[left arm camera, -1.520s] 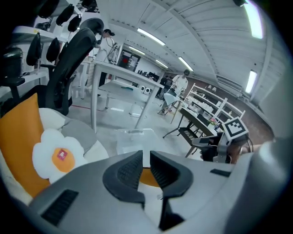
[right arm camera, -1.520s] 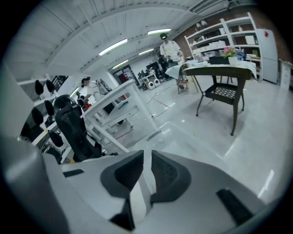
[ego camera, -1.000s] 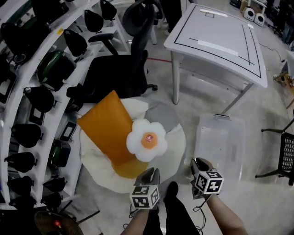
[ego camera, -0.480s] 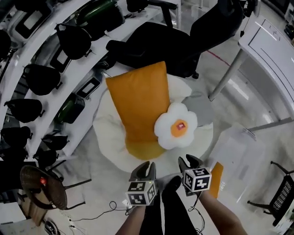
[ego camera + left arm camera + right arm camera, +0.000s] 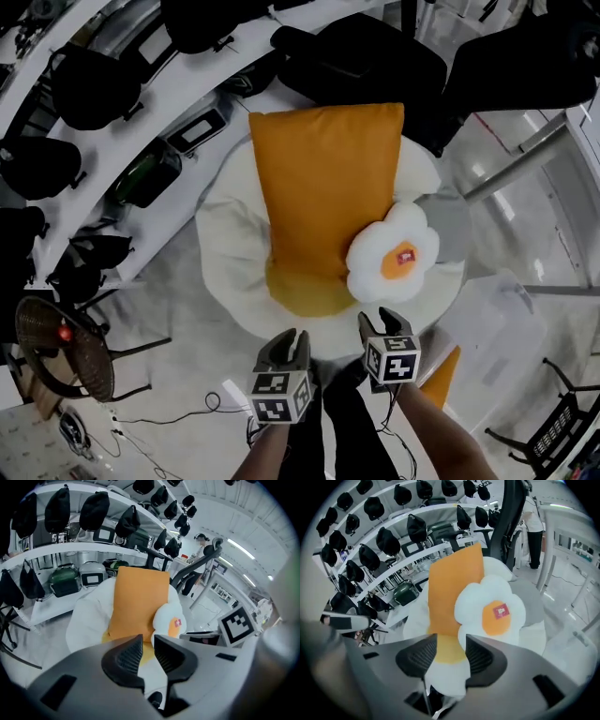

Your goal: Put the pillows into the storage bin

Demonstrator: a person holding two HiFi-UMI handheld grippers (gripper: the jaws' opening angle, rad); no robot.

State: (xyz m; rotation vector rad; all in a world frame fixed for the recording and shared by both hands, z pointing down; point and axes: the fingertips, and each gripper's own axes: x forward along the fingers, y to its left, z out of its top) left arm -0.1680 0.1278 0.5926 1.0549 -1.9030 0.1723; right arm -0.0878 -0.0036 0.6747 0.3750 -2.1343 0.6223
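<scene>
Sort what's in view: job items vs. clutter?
Job: orange rectangular pillow, white flower-shaped pillow with orange centre, big round white fried-egg cushion, grey pillow, clear plastic storage bin.
Clutter: black office chair, white shelf rack holding black gear, black floor fan.

Flower pillow (image 5: 394,264) on round cushion (image 5: 230,253), storage bin (image 5: 506,328) right (floor)

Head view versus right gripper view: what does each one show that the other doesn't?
Head view only: the marker cubes on the left gripper and right gripper, and a fan at lower left. Right gripper view only: its own tongs, which have just been opening, with nothing between them, and a person standing in the background. Both: the orange pillow, the flower pillow and the large white cushion beneath them.
</scene>
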